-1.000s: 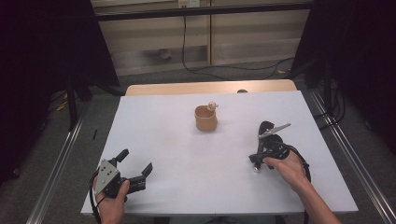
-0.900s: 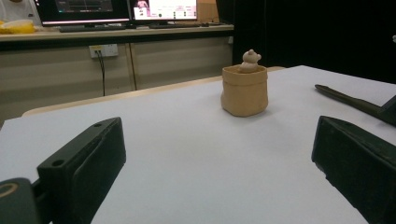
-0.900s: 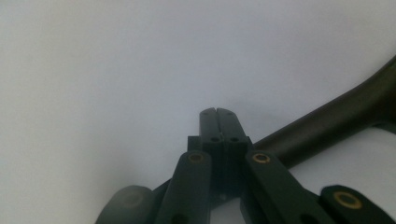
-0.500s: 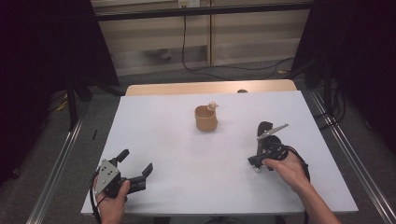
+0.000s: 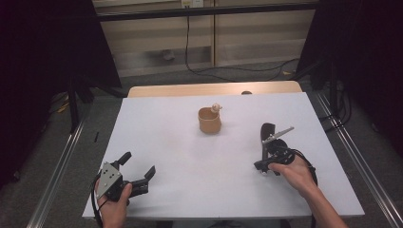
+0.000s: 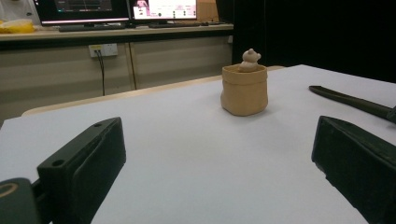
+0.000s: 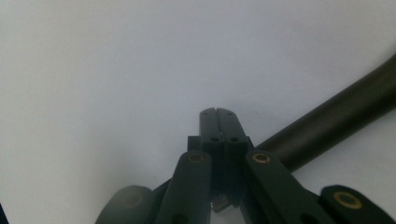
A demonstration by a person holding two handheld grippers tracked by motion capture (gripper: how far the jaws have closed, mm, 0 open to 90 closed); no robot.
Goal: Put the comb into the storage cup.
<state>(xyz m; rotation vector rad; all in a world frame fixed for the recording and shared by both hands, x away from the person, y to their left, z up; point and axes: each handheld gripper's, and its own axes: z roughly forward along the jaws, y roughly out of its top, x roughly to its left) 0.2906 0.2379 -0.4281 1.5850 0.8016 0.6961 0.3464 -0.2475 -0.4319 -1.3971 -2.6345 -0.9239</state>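
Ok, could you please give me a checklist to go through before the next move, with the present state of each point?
1. Left gripper open, nothing between its jaws: ok.
2. Right gripper open for a grasp: not ok, jaws shut and empty.
3. Dark rod held: not ok, it lies beside the right gripper.
4. Tan pot upright: ok.
5. Small figure in the pot: ok.

You look down from above your table's (image 5: 190, 156) near edge; your left gripper view skims low across it, sharing the pot (image 5: 209, 120).
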